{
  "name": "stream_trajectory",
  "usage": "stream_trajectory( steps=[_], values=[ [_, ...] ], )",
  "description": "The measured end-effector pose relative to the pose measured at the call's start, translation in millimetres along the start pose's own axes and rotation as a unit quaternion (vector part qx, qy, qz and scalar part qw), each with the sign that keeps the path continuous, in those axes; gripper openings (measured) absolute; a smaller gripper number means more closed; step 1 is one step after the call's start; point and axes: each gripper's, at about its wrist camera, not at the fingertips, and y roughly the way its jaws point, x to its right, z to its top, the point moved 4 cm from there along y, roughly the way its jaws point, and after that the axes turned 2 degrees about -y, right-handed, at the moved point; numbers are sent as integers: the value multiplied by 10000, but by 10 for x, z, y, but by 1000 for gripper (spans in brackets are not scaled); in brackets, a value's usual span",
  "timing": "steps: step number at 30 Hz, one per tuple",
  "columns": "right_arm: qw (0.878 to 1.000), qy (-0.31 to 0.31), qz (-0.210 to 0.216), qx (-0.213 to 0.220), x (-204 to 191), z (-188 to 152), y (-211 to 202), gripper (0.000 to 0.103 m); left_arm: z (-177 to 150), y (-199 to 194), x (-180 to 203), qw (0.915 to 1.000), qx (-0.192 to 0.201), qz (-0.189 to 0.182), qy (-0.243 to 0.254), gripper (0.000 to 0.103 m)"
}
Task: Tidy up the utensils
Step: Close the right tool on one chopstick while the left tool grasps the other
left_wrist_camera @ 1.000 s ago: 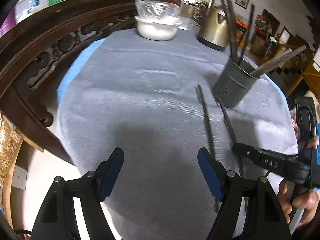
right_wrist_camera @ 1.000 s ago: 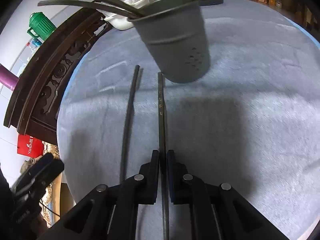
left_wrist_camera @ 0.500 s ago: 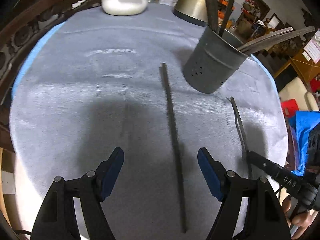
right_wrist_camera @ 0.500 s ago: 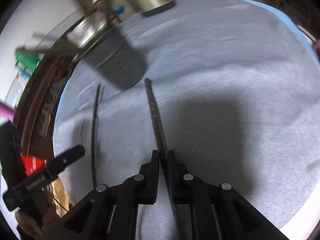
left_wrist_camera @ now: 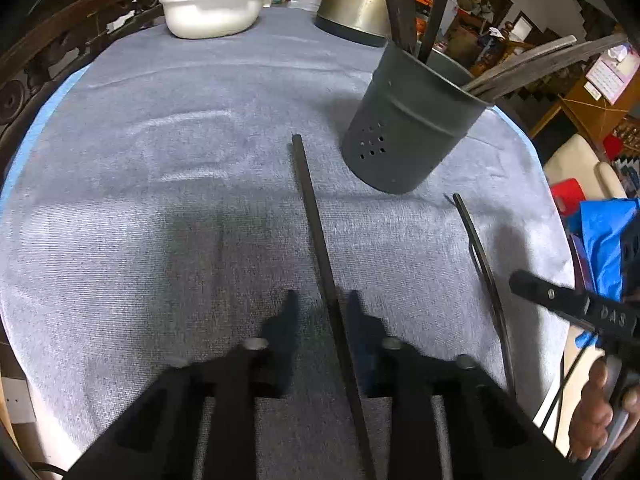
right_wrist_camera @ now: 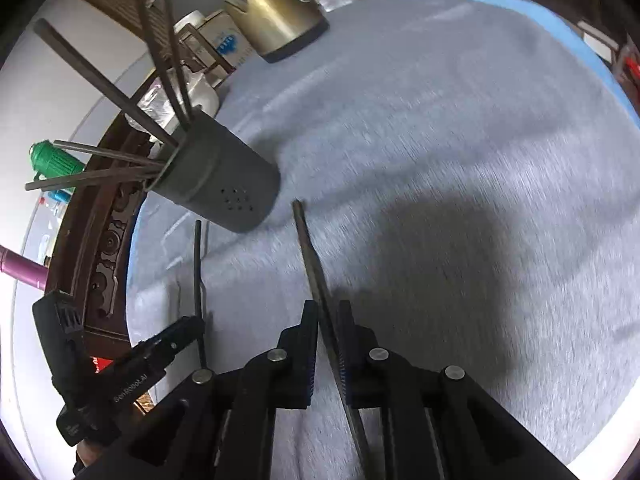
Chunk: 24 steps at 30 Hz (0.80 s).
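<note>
A grey perforated utensil holder (left_wrist_camera: 404, 128) stands on the grey cloth with several dark sticks in it; it also shows in the right wrist view (right_wrist_camera: 220, 184). A long dark stick (left_wrist_camera: 316, 216) lies on the cloth and runs between the fingers of my left gripper (left_wrist_camera: 320, 304), which is partly closed around it with a gap on each side. My right gripper (right_wrist_camera: 329, 316) is shut on a second dark stick (right_wrist_camera: 310, 256), seen off to the right in the left wrist view (left_wrist_camera: 480, 256). The left gripper shows in the right wrist view (right_wrist_camera: 188, 324) over its stick (right_wrist_camera: 197, 264).
A white bowl with a plastic bag (left_wrist_camera: 212, 8) and a brass kettle (left_wrist_camera: 356, 0) stand at the far side of the round table. A carved dark wooden chair back (left_wrist_camera: 48, 48) curves along the left edge. A green jug (right_wrist_camera: 54, 158) stands beyond it.
My left gripper has moved over the lying stick and narrowed from wide open to close around it. My right gripper has swung away to the right, still holding its stick.
</note>
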Motion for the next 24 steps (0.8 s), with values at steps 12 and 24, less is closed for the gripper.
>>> stream_trajectory(
  steps=[12, 24],
  values=[
    [9989, -262, -330, -184, -150, 197, 212, 13, -165, -166, -79, 9986, -334, -383, 123, 13],
    [9913, -731, -943, -552, -329, 334, 496, 13, 298, -1, -170, 9985, -468, -251, -124, 44]
  ],
)
